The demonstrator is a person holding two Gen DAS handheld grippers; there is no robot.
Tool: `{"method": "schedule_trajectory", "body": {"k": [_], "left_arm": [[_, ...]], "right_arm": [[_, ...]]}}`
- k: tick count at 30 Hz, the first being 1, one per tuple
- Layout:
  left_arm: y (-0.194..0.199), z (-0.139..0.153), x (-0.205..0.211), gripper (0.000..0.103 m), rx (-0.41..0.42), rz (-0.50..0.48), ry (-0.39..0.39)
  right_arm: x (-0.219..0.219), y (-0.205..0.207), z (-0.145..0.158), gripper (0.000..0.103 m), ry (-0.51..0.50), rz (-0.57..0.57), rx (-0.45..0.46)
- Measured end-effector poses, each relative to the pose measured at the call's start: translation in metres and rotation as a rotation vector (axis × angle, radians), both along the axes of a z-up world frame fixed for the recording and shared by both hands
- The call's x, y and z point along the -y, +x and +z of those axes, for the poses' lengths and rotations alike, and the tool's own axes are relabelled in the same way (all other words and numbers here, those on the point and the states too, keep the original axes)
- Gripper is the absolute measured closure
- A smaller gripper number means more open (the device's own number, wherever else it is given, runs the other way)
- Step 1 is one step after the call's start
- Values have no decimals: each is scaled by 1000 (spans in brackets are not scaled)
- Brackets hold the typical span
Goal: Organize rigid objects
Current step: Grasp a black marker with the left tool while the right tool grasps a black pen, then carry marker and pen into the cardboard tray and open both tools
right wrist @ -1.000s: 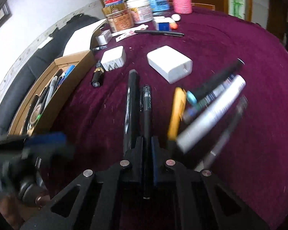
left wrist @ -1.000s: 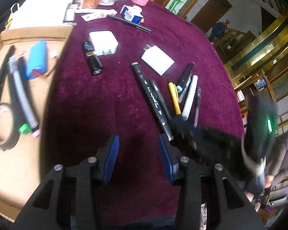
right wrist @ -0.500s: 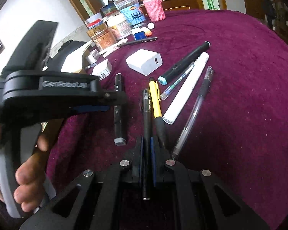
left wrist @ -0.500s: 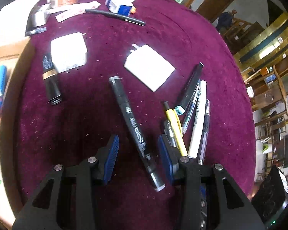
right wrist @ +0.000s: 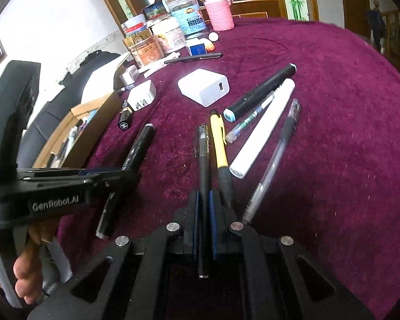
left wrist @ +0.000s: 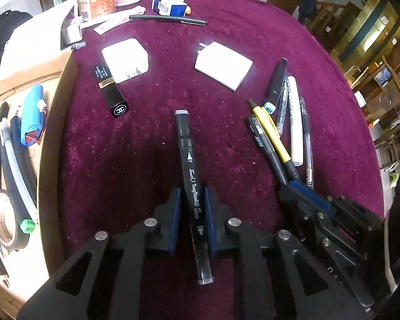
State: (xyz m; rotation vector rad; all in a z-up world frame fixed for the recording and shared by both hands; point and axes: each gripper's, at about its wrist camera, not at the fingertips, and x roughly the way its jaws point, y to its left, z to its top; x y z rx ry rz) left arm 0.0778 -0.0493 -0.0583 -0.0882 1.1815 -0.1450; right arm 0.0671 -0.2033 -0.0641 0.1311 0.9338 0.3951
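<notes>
Black "Touch" marker point(left wrist: 192, 184) between left fingers point(left wrist: 175, 214)

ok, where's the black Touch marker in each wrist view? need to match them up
Left wrist: black Touch marker runs up the centre, clamped between the left gripper jaws.
Right wrist: same marker at left of centre, angled, passing under the left gripper.
Shared landmark: black Chanel lipstick, lying beyond the marker's far tip in both views.

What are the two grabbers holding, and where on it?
The left gripper pinches the black marker on its barrel, nearer its back end. The right gripper pinches a black pen around its middle.
</notes>
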Motion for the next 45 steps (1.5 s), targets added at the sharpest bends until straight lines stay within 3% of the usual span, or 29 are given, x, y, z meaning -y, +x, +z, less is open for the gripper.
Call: {"method": "schedule_trajectory", "body": {"k": [3,5,8,11,14,16,21,25,29,35,45], "left_arm": [[3,-1,4,89,25,16,15],[2,-1,1,90,40,27,-12],[-5,4,-17,90,39,57,-140],[-21,25,-38,90,102,83,-238],[-41,44,-67,90,132,108,-358],[-52,56,-88,90,153,132,-394],[-77,74,-158,90,194,267,-369],[-85,63,-212,90,194,392,-358],[-86,49,-243,90,170,452,-379],[-66,34,-261,90,144,475,-364],[-49,17,-271,90,86,497,-307]], "right_arm": [[-13,-2,2,96,-101,18,31],[-12,-4,2,96,-100,12,34],[-4,-2,2,96,-33,-11,9],[-6,-7,18,96,69,2,21],[-26,-15,37,96,117,60,44],[-44,-17,51,96,149,119,47],[-106,-20,69,96,187,266,57],[-154,-10,58,96,181,342,17],[-192,9,48,96,153,382,-12],[-229,34,39,96,97,406,-30],[-238,56,33,96,59,396,-48]]}}
